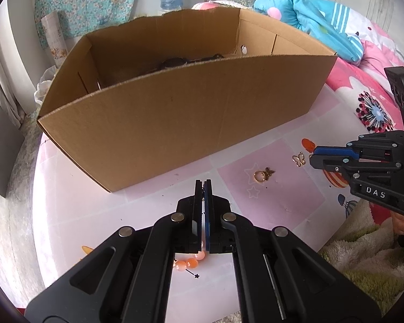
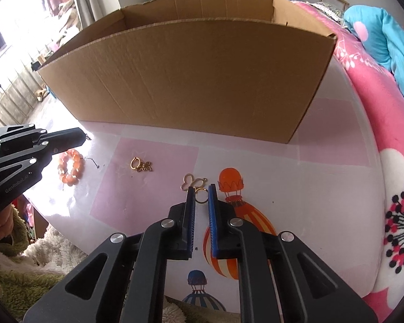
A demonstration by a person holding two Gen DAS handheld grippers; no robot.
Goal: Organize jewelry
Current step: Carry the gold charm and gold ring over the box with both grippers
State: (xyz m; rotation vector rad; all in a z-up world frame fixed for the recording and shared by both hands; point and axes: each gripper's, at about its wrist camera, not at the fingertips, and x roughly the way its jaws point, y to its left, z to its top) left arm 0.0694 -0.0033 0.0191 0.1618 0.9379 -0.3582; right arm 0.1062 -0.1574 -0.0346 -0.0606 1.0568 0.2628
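My left gripper [image 1: 203, 184] is shut, with a bit of thin chain [image 1: 203, 198] showing between its pads. An orange bead bracelet [image 1: 192, 263] [image 2: 70, 164] lies on the table under it. In the right wrist view, my right gripper [image 2: 201, 192] is shut on the gold loop [image 2: 201, 198] of a gold butterfly charm [image 2: 190, 183] that rests on the table. The left wrist view shows the same gripper [image 1: 313, 154] from the side, jaws nearly together, beside the charm [image 1: 299, 159]. A gold ring with a small charm [image 1: 261, 175] [image 2: 140, 164] lies between the two grippers.
An open cardboard box [image 1: 175, 123] [image 2: 188, 80] stands just behind the jewelry, with something dark [image 1: 175, 63] inside. The round table [image 2: 323, 188] has a pink and white cover with balloon prints. A pink blanket [image 2: 377, 94] lies to the right, a fleece sleeve [image 2: 10, 269] at the near edge.
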